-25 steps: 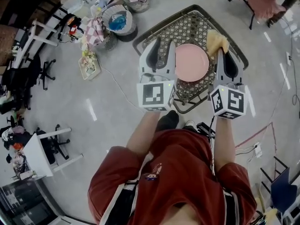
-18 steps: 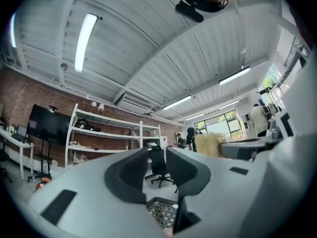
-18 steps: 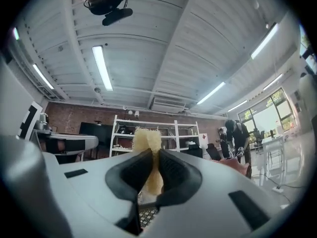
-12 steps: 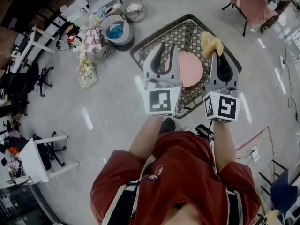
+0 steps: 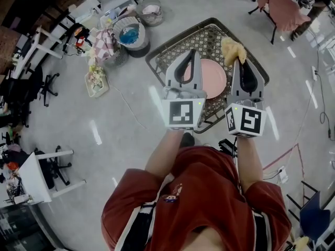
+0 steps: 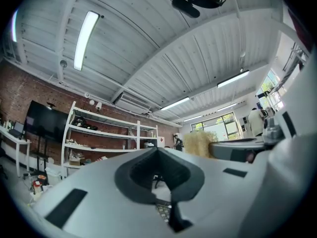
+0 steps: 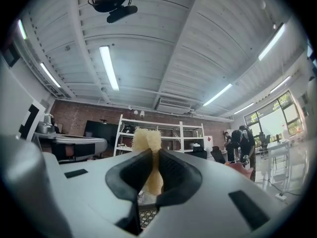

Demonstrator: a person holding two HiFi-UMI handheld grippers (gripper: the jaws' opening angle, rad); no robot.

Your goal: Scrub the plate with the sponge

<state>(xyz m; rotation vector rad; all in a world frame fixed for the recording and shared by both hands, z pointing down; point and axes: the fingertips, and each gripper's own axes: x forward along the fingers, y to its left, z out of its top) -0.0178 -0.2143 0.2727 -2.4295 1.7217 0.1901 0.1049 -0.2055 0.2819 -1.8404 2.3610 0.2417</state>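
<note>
From the head view, the plate [image 5: 213,77] lies on the table [image 5: 166,56] under both tools: the left gripper [image 5: 193,53] hangs over its left edge, and the right gripper [image 5: 239,60] is at its right edge with the sponge [image 5: 232,48] at its tips. In the left gripper view, the jaws have just closed tip to tip with nothing between them. In the right gripper view, the jaws pinch the sponge, whose tuft sticks out past them.
</note>
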